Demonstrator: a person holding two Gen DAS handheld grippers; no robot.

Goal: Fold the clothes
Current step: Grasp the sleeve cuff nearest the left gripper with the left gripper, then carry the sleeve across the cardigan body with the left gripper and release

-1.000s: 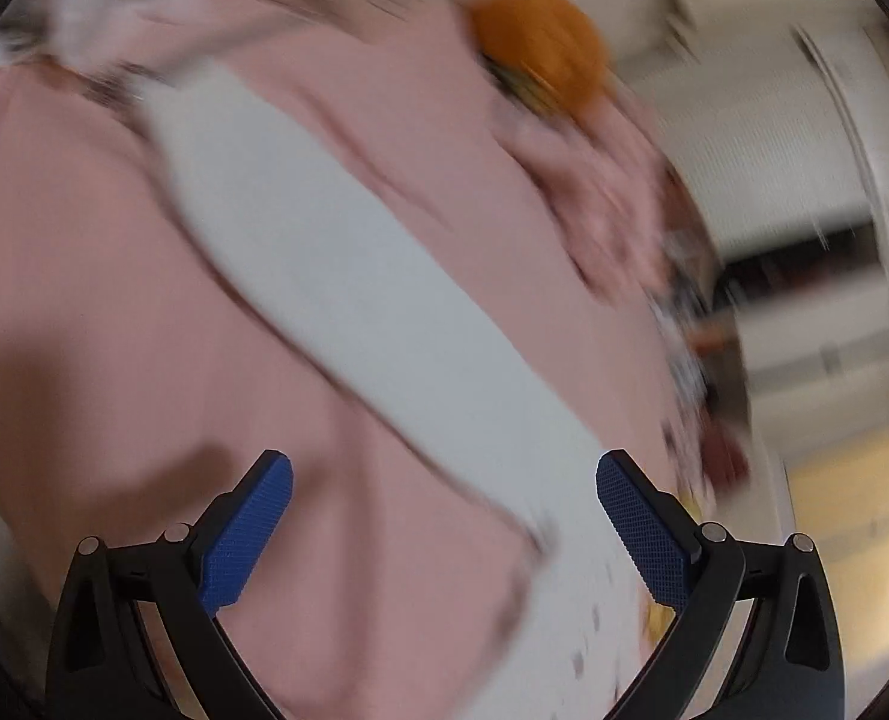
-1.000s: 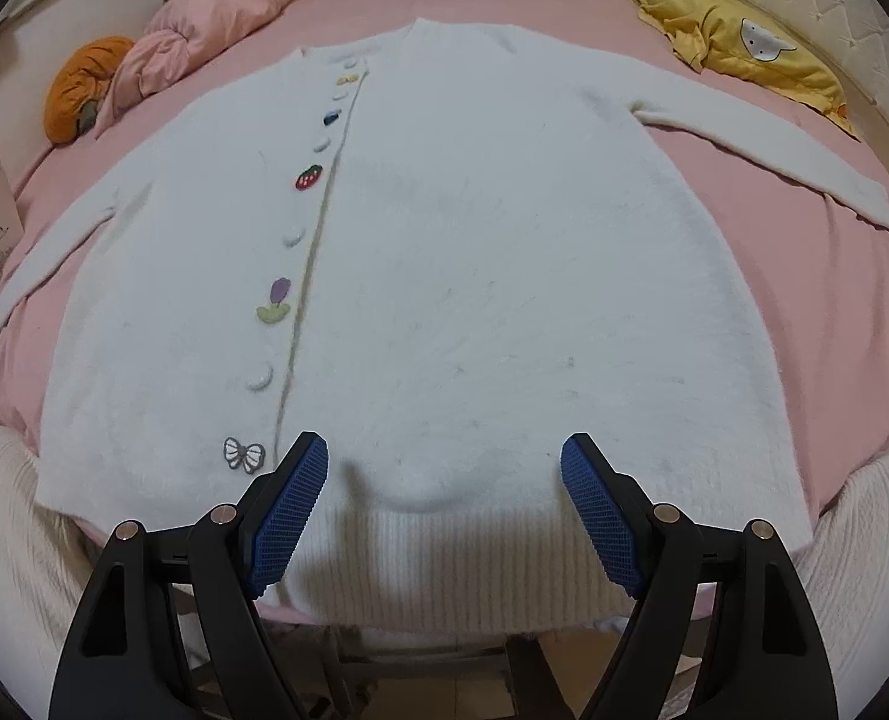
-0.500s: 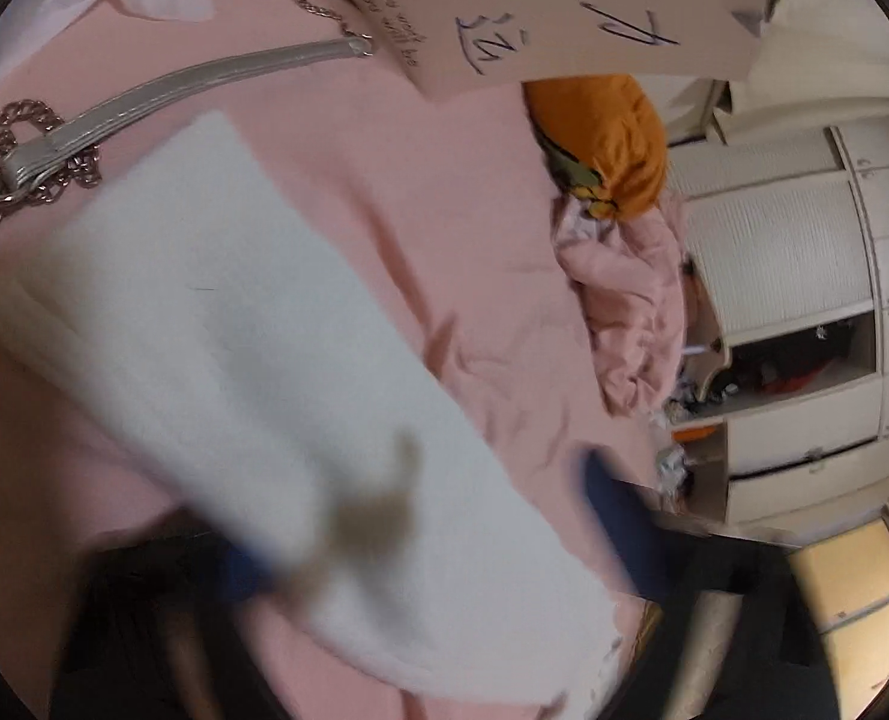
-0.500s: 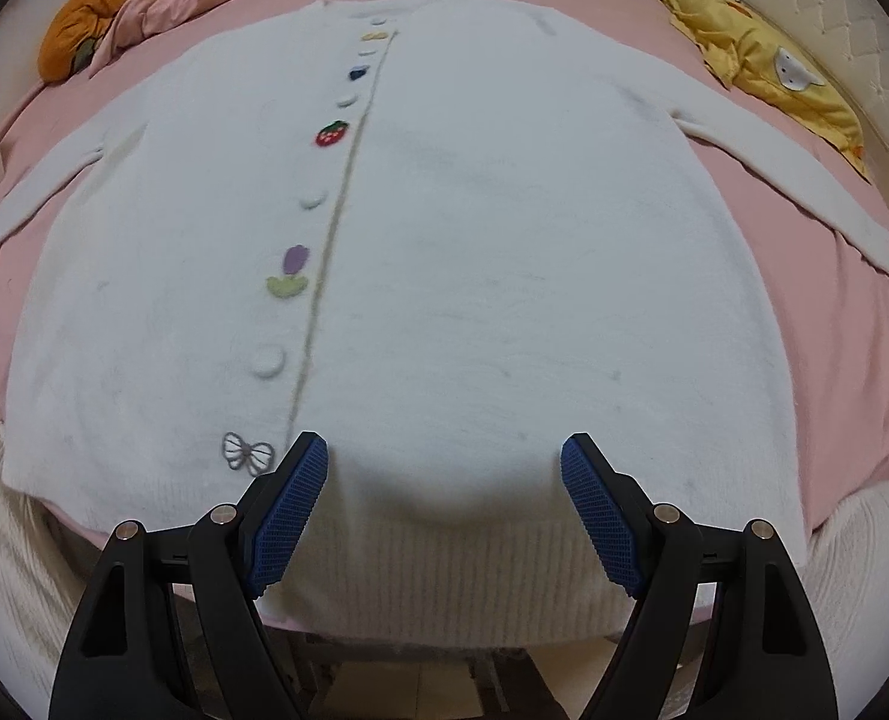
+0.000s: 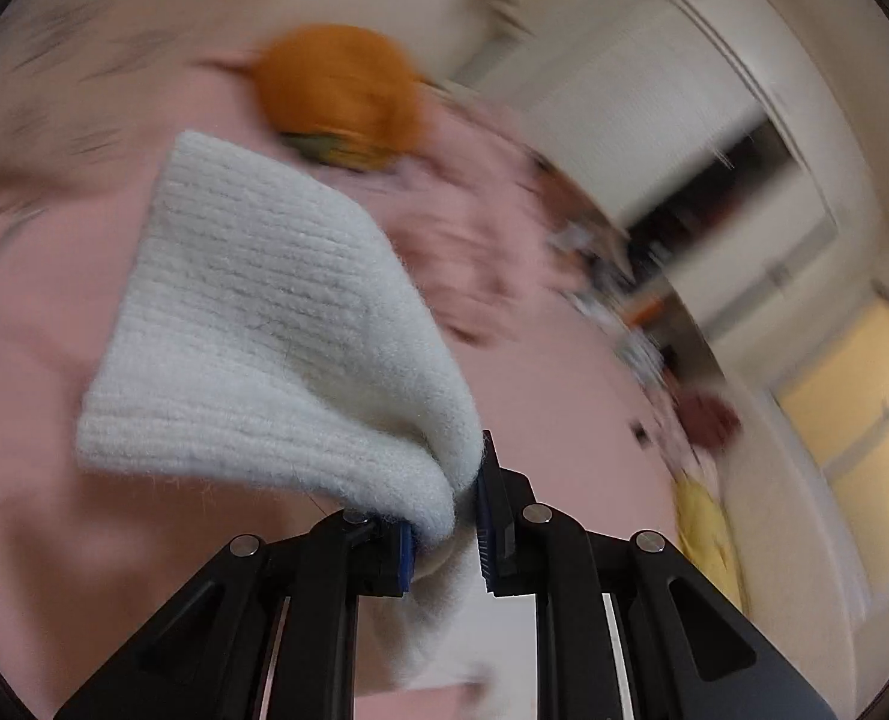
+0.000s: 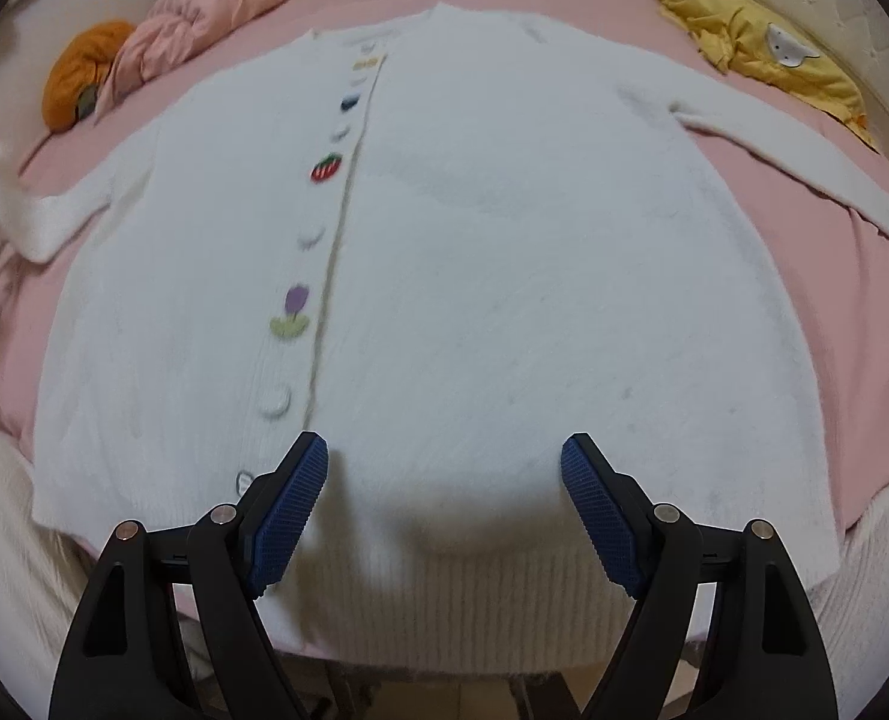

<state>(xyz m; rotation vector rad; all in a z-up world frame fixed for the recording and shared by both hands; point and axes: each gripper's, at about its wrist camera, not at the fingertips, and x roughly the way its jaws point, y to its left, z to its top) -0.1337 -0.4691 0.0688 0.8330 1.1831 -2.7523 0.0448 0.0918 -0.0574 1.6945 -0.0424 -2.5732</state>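
A white fluffy cardigan [image 6: 504,276] with small decorated buttons lies spread flat on the pink bed [image 6: 864,312], filling the right wrist view. My right gripper [image 6: 444,504] hovers open over its ribbed hem, nothing between the blue pads. In the left wrist view my left gripper [image 5: 444,516] is shut on the ribbed cuff of the cardigan's sleeve [image 5: 276,324], lifted off the bed. That raised sleeve end [image 6: 30,216] also shows at the far left of the right wrist view. The left wrist view is motion-blurred.
An orange pumpkin cushion [image 6: 81,78] and a crumpled pink quilt [image 6: 216,12] lie at the bed's far left. A yellow garment [image 6: 762,54] lies at the far right. White knit sleeves [image 6: 0,528] of the person flank the hem. A wardrobe [image 5: 654,138] stands beyond the bed.
My left gripper went from wide open to shut on the sleeve cuff, then lifted it off the bed, rolling as it rose. The right gripper stayed still and open.
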